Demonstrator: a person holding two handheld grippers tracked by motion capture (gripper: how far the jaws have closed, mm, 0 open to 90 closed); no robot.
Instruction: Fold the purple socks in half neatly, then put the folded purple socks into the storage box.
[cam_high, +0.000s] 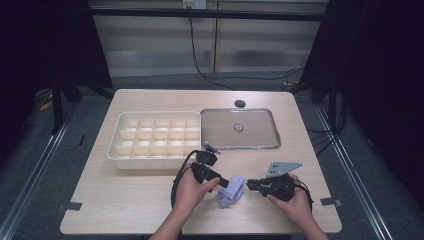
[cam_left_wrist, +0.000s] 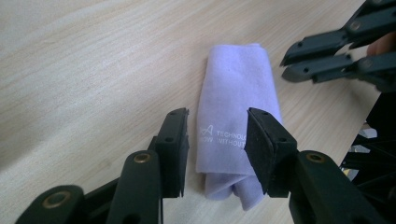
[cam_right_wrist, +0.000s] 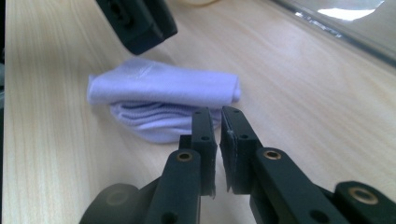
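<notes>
A folded lavender cloth (cam_high: 231, 190) with white lettering lies on the wooden table near its front edge. In the left gripper view the cloth (cam_left_wrist: 236, 93) runs away between the jaws of my left gripper (cam_left_wrist: 218, 116). Those jaws stand apart on either side of it and the pads do not press on it. My left gripper (cam_high: 225, 182) comes at the cloth from the left, my right gripper (cam_high: 249, 185) from the right. In the right gripper view my right gripper (cam_right_wrist: 219, 113) is shut with nothing in it, its tips just short of the cloth (cam_right_wrist: 163, 86).
A cream tray (cam_high: 114, 145) divided into several compartments stands behind the hands at the left. Beside it lies a flat clear lid (cam_high: 220, 125) with a metal rim and a centre knob. A round hole (cam_high: 240, 103) is in the table's far side.
</notes>
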